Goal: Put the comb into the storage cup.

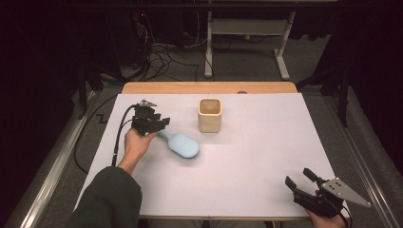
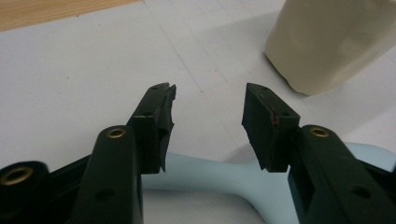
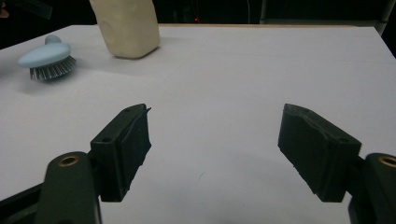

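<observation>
A dark room with cables behind; my white-covered table holds 2 things. My left gripper straddles the handle of the pale blue plastic hairbrush, jaws part-open and not yet pressing (handle sits low between them), presumably to lift it into the cream square cup at 1 o'clock. My right gripper waits wide, empty, at 5 o'clock.

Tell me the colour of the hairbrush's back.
Pale blue plastic hairbrush, clearest in the high view, lying beside the cream cup.
</observation>
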Demonstrator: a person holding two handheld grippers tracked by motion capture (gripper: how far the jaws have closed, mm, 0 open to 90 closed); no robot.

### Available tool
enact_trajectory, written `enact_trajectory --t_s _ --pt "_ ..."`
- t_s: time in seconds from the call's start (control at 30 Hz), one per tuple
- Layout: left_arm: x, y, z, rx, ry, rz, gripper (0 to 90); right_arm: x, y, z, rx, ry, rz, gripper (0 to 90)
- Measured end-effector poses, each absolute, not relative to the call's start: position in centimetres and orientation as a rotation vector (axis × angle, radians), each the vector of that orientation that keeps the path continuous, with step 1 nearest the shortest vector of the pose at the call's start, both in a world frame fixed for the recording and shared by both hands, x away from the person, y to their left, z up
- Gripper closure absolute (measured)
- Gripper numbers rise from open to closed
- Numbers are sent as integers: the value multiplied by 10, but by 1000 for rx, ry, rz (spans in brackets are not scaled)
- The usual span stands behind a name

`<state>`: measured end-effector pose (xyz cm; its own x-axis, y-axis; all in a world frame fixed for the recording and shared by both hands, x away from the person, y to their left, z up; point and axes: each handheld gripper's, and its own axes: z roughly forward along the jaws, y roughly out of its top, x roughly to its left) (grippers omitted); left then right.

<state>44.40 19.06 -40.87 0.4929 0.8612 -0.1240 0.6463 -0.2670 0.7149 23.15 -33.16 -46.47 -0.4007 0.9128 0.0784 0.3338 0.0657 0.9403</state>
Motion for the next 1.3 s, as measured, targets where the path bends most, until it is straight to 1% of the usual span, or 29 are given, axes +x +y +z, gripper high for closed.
enact_trajectory --t_s 0.13,0.3,0.33,0.43,0.57,0.63,0.77,1.1,1.3 --pt "443 193 -407 2051 1252 384 563 231 -332 -465 1242 1787 1338 255" --pt "441 195 -401 2063 1252 383 587 231 -331 -465 1240 1789 1337 255" --pt "442 195 -396 2100 1254 395 596 231 -331 -465 1240 1790 1336 255" --pt "442 196 -389 2073 1249 374 601 231 -331 -465 1241 1789 1335 255" --pt "451 189 -384 2143 1263 391 616 231 -331 -465 1241 1789 1335 255" --pt "458 183 -385 2203 1272 384 649 231 -332 -465 1237 1785 1339 255" --pt "469 178 -393 2278 1314 357 683 231 -332 -465 1232 1788 1338 256" --pt "484 175 -403 2364 1371 338 801 231 -331 -465 1232 1793 1335 256" --pt "493 173 -411 2400 1402 298 858 231 -331 -465 1230 1791 1335 257"
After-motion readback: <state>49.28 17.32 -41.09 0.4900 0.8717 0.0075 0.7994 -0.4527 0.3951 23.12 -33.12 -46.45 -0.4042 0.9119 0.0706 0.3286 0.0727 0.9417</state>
